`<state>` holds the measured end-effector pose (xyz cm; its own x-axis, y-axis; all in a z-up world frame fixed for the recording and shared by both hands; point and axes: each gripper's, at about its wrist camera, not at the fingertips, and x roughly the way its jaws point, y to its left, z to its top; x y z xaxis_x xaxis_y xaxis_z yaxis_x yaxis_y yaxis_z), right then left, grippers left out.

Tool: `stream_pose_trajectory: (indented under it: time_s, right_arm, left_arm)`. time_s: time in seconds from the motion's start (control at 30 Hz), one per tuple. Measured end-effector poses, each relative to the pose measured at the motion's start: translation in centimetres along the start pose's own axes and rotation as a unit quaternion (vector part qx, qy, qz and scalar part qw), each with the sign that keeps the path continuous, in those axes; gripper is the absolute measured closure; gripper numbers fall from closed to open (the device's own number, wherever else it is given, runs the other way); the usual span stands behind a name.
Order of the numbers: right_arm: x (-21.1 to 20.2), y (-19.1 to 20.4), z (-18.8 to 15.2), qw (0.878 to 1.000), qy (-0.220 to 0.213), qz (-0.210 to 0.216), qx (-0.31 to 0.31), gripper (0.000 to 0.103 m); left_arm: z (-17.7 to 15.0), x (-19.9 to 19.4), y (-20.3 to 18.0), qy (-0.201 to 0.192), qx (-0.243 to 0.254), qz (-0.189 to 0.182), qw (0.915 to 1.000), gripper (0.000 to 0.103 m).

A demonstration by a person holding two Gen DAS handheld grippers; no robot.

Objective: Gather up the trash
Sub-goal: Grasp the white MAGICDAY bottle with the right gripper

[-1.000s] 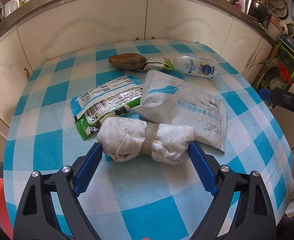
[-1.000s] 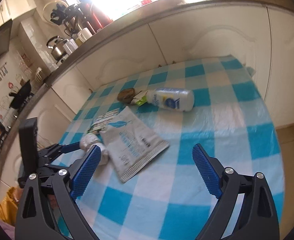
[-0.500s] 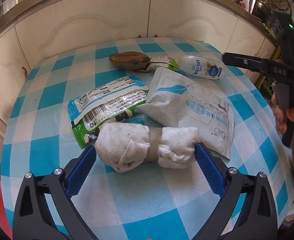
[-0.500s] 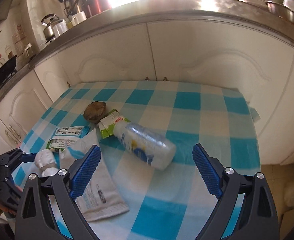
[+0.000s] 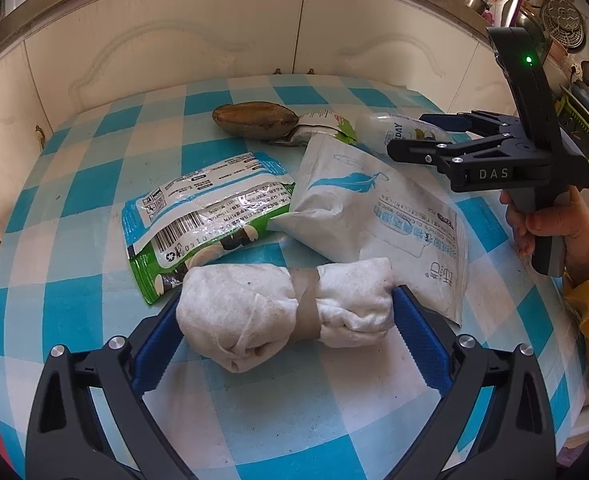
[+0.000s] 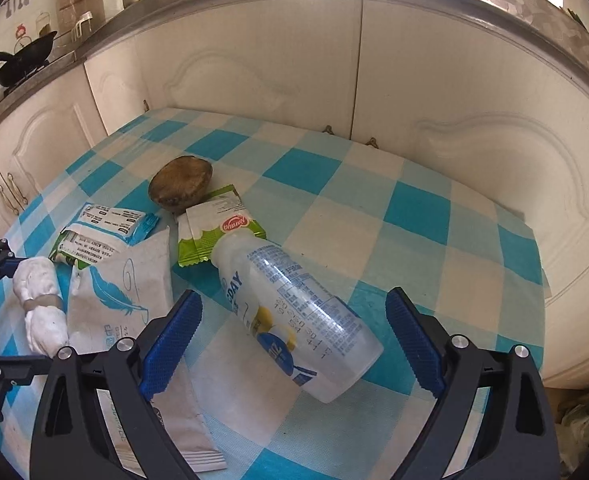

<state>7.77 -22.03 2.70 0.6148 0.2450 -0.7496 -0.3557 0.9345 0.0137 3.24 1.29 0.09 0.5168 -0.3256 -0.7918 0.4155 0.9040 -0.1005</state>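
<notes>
A white cloth bundle (image 5: pixel 286 308) tied with a brown band lies on the blue-checked table (image 5: pixel 94 184). My left gripper (image 5: pixel 286 340) is open, its blue pads at either end of the bundle. A clear plastic bottle (image 6: pixel 294 320) lies on its side; my right gripper (image 6: pixel 294 344) is open with the bottle's base end between its pads. Behind lie a white wipes pouch (image 5: pixel 374 216), a green and blue snack wrapper (image 5: pixel 206 208), a small green wrapper (image 6: pixel 214 232) and a brown shell-like lump (image 6: pixel 180 184).
White cabinet doors (image 6: pixel 414 80) under a steel counter edge close the table's far side. The table's right edge (image 6: pixel 534 264) drops to the floor. The right gripper and the hand holding it show in the left wrist view (image 5: pixel 494 156).
My left gripper has moved forward so its pads flank the bundle's ends. My right gripper has moved in over the bottle, which now lies between its pads.
</notes>
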Motion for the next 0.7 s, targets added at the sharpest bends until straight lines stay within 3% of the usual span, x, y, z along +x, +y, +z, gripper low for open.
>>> stream_pose_trajectory:
  time_s: [0.13,0.2,0.5,0.7]
  right_arm:
    - [-0.2,0.2,-0.1,1.0,-0.006,0.002,-0.004,0.015]
    - [-0.3,0.4,-0.2,1.0,-0.003,-0.002,-0.01,0.034]
    - [0.0,0.4,-0.9,1.0,0.014,-0.012,0.001,0.053]
    - [-0.8,0.4,-1.5,0.999,0.005,-0.01,0.033,0.056]
  left_arm:
    - [0.0,-0.2,-0.2,-0.003,0.004,0.002,1.0,0.005]
    - [-0.1,-0.4,-0.2,-0.005,0.007,0.004,1.0,0.005]
    - [-0.2,-0.7,-0.4,-0.011,0.007,0.004,0.9999,0.011]
    - [-0.3,-1.0,-0.3,-0.018,0.005,0.0,0.9998,0.015]
